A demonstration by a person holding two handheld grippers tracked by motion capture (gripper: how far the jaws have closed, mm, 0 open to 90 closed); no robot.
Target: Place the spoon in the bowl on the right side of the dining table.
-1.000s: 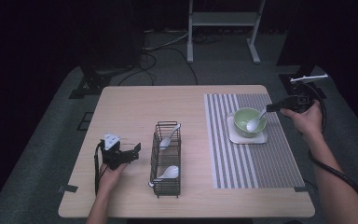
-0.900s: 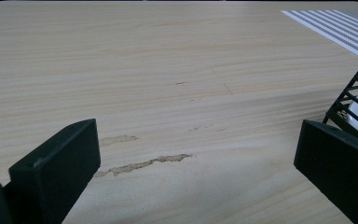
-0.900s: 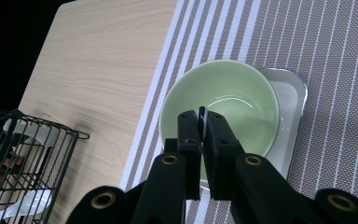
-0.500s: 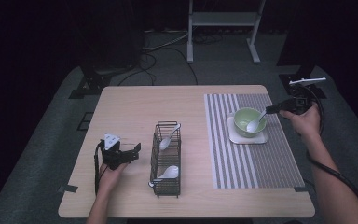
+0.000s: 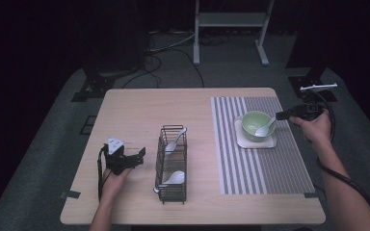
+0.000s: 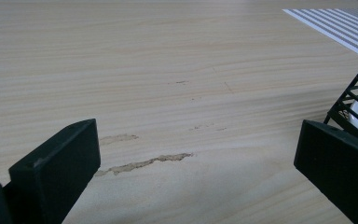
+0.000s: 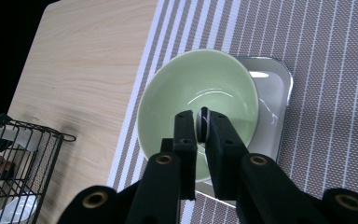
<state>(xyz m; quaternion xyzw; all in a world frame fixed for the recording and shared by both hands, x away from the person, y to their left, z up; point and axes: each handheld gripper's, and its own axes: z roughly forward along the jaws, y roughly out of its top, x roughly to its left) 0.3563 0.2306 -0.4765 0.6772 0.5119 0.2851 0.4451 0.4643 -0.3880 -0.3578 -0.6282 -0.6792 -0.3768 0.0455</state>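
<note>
A pale green bowl [image 5: 256, 124] [image 7: 168, 102] stands on a small white tray [image 5: 257, 143] [image 7: 275, 107] on the striped placemat [image 5: 260, 163]. A white spoon [image 5: 265, 129] lies in it, with its handle [image 7: 203, 122] pointing right. My right gripper [image 5: 280, 116] [image 7: 201, 116] is level at the bowl's right rim. Its jaws have just been opening, and the handle still stands in the narrow gap between them. My left gripper [image 5: 139, 155] [image 6: 198, 140] rests open on the bare wood left of the wire rack [image 5: 172, 163], with nothing between its jaws.
The black wire rack [image 6: 354, 98] [image 7: 14, 158] stands at the table's middle front and holds two white spoons [image 5: 176, 142] [image 5: 173, 179]. The placemat [image 7: 335, 70] covers the table's right part. A metal stand [image 5: 231, 19] and cables are on the floor beyond.
The right hand has sunk slightly beside the bowl. Spoon, bowl, rack and the left hand stay where they were.
</note>
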